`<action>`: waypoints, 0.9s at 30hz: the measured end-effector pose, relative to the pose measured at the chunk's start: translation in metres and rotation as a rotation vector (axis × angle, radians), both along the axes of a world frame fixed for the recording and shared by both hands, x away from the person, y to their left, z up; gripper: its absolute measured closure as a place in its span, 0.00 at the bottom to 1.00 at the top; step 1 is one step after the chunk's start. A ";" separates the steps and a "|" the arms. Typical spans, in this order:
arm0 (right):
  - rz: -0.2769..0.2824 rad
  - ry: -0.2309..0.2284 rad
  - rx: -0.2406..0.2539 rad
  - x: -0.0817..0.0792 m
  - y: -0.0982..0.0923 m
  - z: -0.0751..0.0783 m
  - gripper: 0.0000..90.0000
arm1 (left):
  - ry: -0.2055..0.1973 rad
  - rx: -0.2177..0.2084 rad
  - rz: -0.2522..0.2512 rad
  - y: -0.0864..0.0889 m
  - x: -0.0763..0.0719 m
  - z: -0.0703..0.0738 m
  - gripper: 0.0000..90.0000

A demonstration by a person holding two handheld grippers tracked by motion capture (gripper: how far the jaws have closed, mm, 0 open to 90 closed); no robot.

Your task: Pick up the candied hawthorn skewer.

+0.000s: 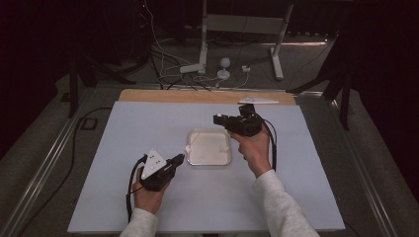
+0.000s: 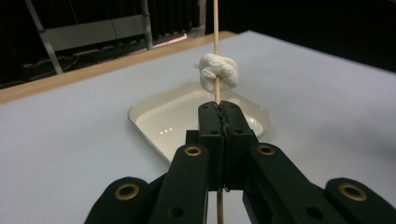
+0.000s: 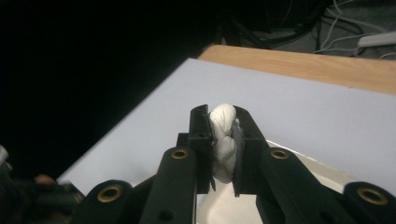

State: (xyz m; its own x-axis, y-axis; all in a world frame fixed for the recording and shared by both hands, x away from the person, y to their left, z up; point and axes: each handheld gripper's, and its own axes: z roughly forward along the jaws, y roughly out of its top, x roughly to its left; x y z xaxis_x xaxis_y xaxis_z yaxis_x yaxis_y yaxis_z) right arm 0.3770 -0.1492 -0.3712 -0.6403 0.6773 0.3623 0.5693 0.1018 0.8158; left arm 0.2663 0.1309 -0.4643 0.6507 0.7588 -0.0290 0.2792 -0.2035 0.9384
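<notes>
The work in hand looks like threading marshmallows onto a skewer. In the left gripper view, the left gripper (image 2: 219, 114) has its jaws pressed together on a thin wooden skewer (image 2: 216, 28), which stands upright between the pads, so its free upper end is open to take more pieces. 1 squashed white marshmallow (image 2: 217, 72) already sits on the stick, just above the jaw tips and above the shallow cream tray (image 2: 154, 122) on the pale blue table cover (image 2: 70, 140).

In the right gripper view, the right gripper (image 3: 222, 122) is clamped on a second marshmallow (image 3: 222, 140), squeezed narrow between the pads, with the tray's rim (image 3: 327, 169) showing below. The firm pinch probably keeps the soft piece from slipping while it is carried.

From the high view, the left gripper (image 1: 179, 159) is beside the tray's left edge (image 1: 191, 148) and the right gripper (image 1: 218, 119) is above its far side. Holding both near the tray likely means a dropped piece lands in it.
</notes>
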 end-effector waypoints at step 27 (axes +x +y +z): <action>-0.016 0.074 -0.098 0.001 -0.004 -0.054 0.87 | 0.015 -0.018 0.025 0.003 0.001 -0.001 1.00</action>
State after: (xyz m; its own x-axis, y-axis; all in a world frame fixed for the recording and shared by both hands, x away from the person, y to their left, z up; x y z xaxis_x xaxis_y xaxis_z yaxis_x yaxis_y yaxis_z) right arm 0.3781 -0.1529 -0.4256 -0.6032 0.7217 0.3395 0.6296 0.1695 0.7582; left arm 0.2677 0.1335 -0.4649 0.6313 0.7737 -0.0524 0.2980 -0.1797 0.9375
